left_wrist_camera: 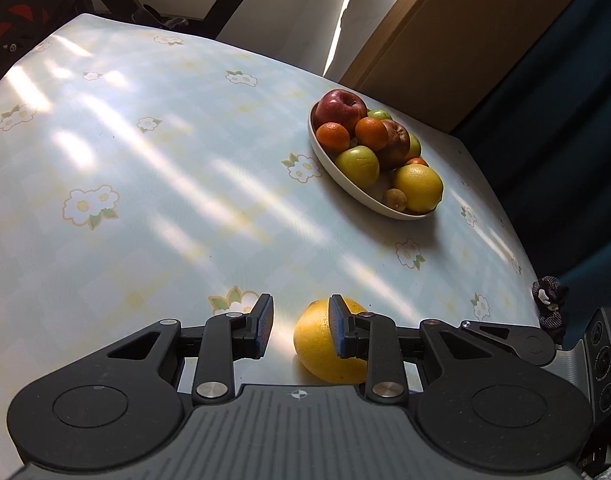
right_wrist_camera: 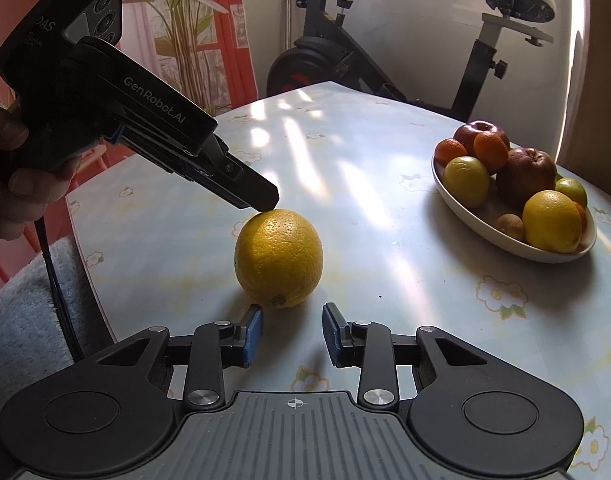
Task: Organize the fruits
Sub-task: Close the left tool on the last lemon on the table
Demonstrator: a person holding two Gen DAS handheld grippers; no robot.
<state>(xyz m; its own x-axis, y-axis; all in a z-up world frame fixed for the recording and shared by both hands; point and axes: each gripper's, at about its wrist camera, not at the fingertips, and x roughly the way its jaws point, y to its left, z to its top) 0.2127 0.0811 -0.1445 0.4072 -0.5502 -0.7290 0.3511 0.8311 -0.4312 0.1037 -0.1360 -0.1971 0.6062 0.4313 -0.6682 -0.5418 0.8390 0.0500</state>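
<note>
While the loose lemon [right_wrist_camera: 278, 258] sits alone on the floral tablecloth [right_wrist_camera: 385, 240], well apart from the fruit bowl [right_wrist_camera: 505, 240], I read the step as pickup. My left gripper [right_wrist_camera: 261, 204] rests its narrow, empty tip on the lemon's top. My right gripper [right_wrist_camera: 292, 330], also narrow and empty, hovers just short of it. Next I must widen one gripper's jaws to straddle it.

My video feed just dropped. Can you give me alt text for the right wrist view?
A loose yellow citrus fruit sits on the floral tablecloth just ahead of the empty right tongs, with the left tongs touching its top. At the right, a white oval bowl holds apples, oranges and another yellow citrus.
</note>
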